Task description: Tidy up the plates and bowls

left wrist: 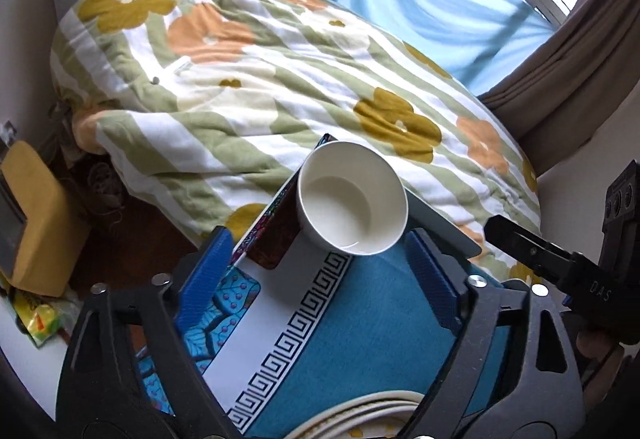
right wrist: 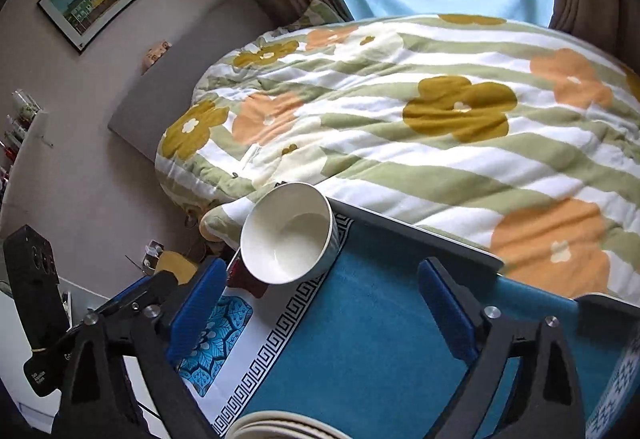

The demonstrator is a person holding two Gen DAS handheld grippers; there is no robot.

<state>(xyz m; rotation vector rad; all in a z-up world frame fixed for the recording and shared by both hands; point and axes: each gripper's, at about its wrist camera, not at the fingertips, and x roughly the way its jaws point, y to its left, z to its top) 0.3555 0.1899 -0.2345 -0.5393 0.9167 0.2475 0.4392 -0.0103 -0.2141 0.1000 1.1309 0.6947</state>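
An empty white bowl [left wrist: 352,199] stands at the far corner of a table covered with a blue cloth [left wrist: 368,327]; the right wrist view also shows the bowl [right wrist: 286,235]. My left gripper [left wrist: 320,271] is open and empty, just short of the bowl. My right gripper [right wrist: 320,303] is open and empty, short of the bowl, which lies toward its left finger. Cream plate rims [left wrist: 372,415] show at the bottom edge below each gripper, also in the right wrist view [right wrist: 280,427]. The right gripper's body [left wrist: 560,259] shows at the right of the left wrist view.
A bed with a flowered quilt [left wrist: 260,79] lies right behind the table. A dark patterned book or mat [left wrist: 272,235] sits beside the bowl. A yellow cushion [left wrist: 36,219] and snack packet [left wrist: 40,319] lie at the left. Curtains and window stand behind.
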